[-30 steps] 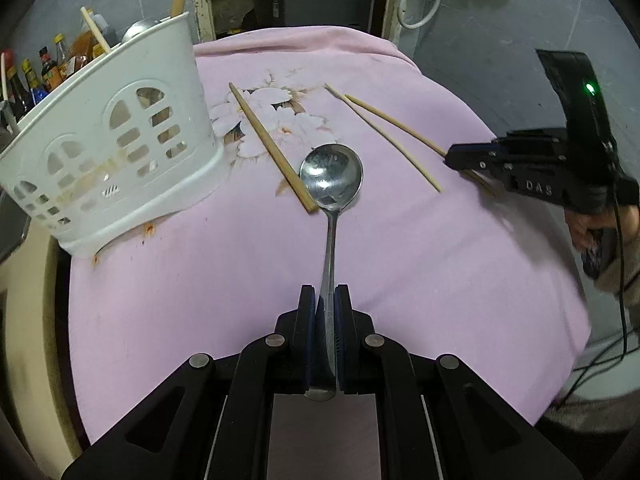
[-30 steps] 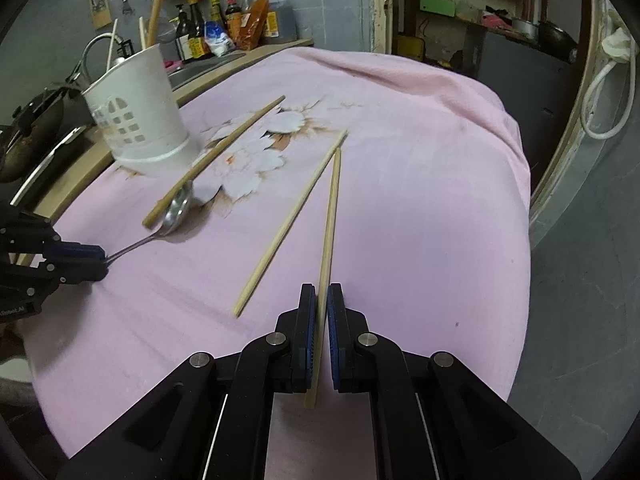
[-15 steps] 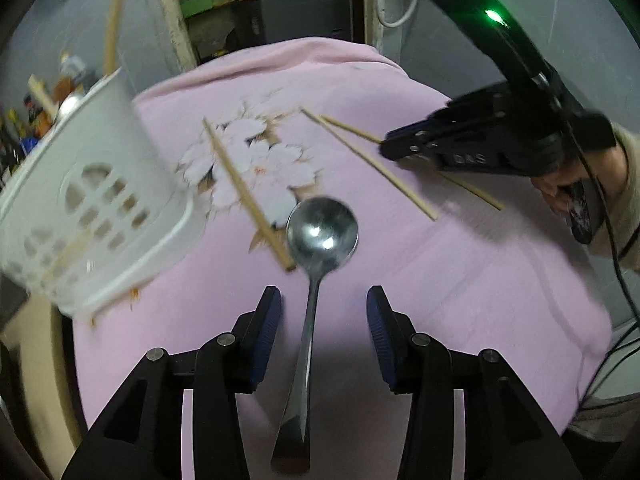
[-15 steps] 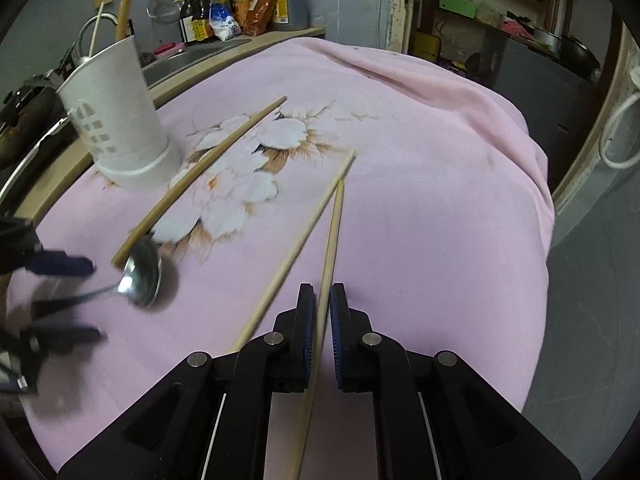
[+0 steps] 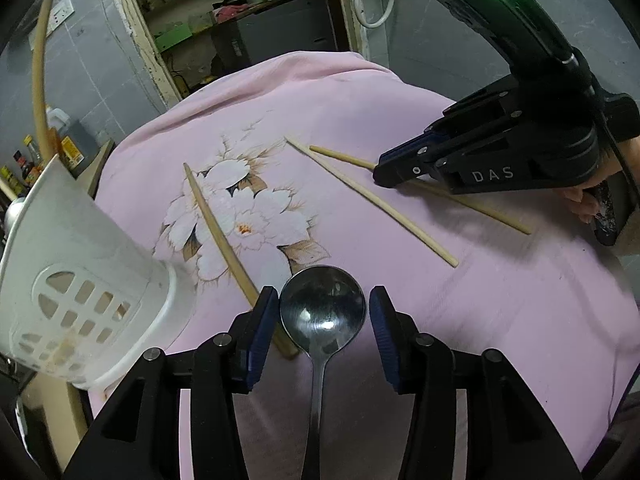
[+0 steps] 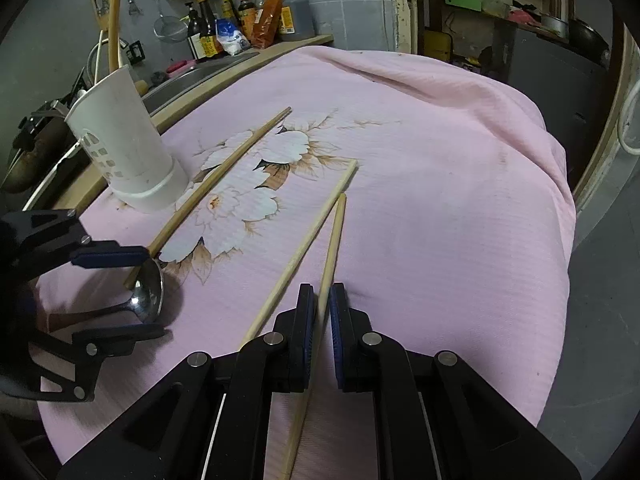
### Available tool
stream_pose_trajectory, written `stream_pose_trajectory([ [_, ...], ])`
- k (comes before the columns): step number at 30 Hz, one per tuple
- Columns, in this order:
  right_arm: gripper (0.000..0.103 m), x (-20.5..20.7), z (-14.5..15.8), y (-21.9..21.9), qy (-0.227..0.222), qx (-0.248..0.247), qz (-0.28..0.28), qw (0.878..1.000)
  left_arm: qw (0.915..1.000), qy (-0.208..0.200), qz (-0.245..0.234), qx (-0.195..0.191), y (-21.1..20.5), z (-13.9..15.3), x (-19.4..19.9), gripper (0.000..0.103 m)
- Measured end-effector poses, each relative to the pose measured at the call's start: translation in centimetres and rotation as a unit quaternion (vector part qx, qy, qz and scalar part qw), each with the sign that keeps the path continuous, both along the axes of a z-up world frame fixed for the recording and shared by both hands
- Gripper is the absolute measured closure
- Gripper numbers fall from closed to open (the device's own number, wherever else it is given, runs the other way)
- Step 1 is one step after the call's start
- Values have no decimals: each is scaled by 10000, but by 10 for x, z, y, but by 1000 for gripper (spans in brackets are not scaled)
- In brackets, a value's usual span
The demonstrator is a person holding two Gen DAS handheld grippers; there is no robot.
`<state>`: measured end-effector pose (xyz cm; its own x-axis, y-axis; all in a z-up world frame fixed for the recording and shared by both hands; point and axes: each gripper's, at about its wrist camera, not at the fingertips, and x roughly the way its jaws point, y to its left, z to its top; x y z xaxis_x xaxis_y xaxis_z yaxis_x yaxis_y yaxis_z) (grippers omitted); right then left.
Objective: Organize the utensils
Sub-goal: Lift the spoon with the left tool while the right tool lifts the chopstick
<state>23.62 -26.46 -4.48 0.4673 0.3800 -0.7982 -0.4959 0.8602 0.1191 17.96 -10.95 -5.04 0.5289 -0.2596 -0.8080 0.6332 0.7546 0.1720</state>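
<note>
- A kitchen is seen, with bottles (image 6: 240, 20) on a counter at 11 o'clock in the right wrist view; a pink floral cloth (image 5: 400, 120) covers the table.
- The left gripper (image 5: 323, 322) is held apart, its jaws flanking the spoon (image 5: 322, 316) bowl without visible contact; the spoon lies on the cloth.
- The right gripper (image 6: 319, 312) is clamped on one chopstick (image 6: 334, 236).
- A second chopstick (image 6: 312, 236) lies just beside it at 10 o'clock.
- A third chopstick (image 5: 220, 236) lies across the flower print, its near end beside the spoon.
- A white holder (image 5: 76, 292) stands at 9 o'clock in the left wrist view.
</note>
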Motion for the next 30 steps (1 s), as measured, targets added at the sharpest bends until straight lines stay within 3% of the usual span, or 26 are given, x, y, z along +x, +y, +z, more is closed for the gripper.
stream_pose_trajectory([
  [10,96,3,-1,3,-21,-27,0,10000,9997,219,-89,-16,-7,-6,9,58],
  [12,96,5,-1,4,-26,-65,1,10000,9996,261,-74,-31,-6,-6,10,63],
  [22,96,33,-3,29,121,-685,-25,9976,9998,151,91,-111,-3,-4,2,65],
  [26,100,25,0,28,38,-740,-110,9972,9984,-53,254,-501,13,6,-7,65],
  [30,100,0,13,6,-285,-84,-436,9986,9925,-263,569,-1053,35,22,-16,65],
])
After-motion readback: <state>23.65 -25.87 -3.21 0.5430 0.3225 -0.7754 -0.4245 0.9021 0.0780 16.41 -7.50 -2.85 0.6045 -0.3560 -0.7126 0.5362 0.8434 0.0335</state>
